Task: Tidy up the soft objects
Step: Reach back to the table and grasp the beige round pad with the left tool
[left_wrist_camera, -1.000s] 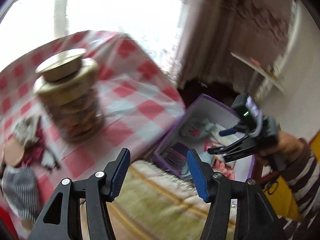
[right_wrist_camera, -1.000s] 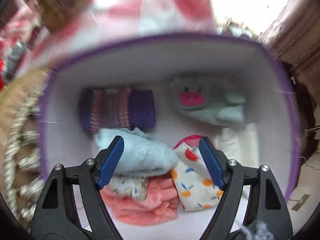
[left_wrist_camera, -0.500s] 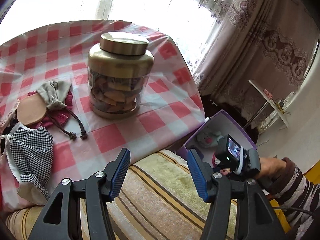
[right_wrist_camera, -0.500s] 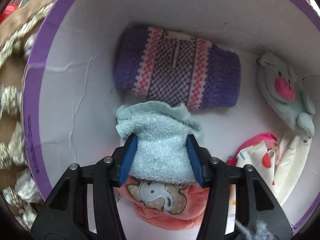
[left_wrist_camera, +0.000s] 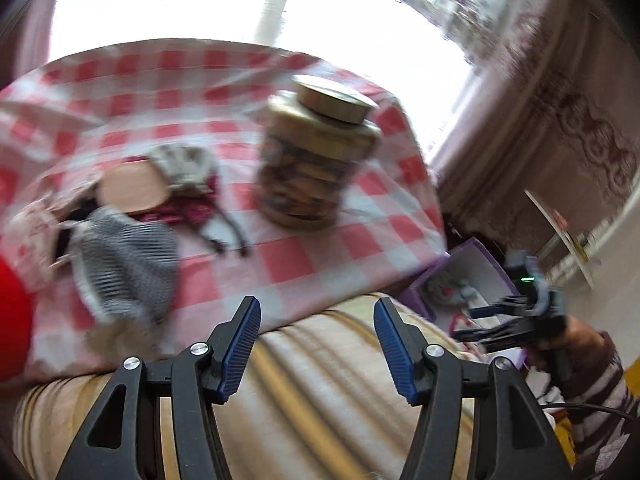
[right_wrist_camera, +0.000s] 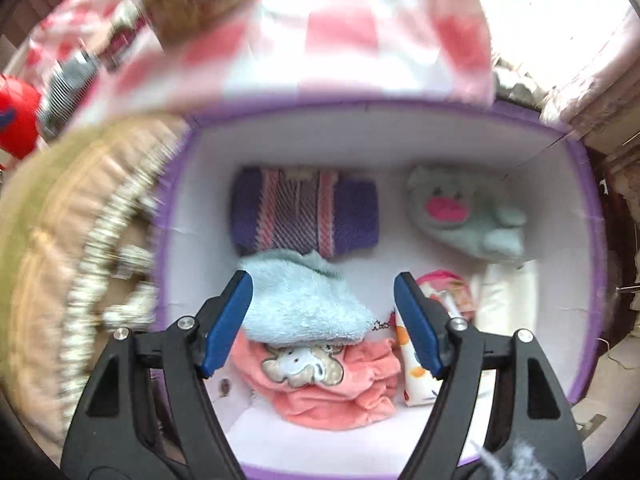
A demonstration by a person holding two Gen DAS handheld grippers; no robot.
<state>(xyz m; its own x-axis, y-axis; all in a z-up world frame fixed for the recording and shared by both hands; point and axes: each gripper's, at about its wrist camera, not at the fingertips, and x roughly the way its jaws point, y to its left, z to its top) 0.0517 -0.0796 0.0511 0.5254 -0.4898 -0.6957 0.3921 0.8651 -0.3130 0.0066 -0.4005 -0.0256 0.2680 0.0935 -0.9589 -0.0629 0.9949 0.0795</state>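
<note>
Right wrist view: looked down into purple box (right_wrist_camera: 586, 216). Right gripper (right_wrist_camera: 324, 320) opening, holding nothing. Blue fluffy cloth (right_wrist_camera: 300, 300) lay below on pink cloth (right_wrist_camera: 340, 392), at six o'clock. Looked soft, light, squishy; best pinched mid-bulge. Left gripper (left_wrist_camera: 316, 348) apart, empty.

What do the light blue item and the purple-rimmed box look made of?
Light blue item: looks like fluffy terry or fleece fabric, matte, with a fuzzy looped pile and a soft slump. Box: probably cardboard, smooth white inside with a purple rim; a faint crease shows on its wall.
</note>
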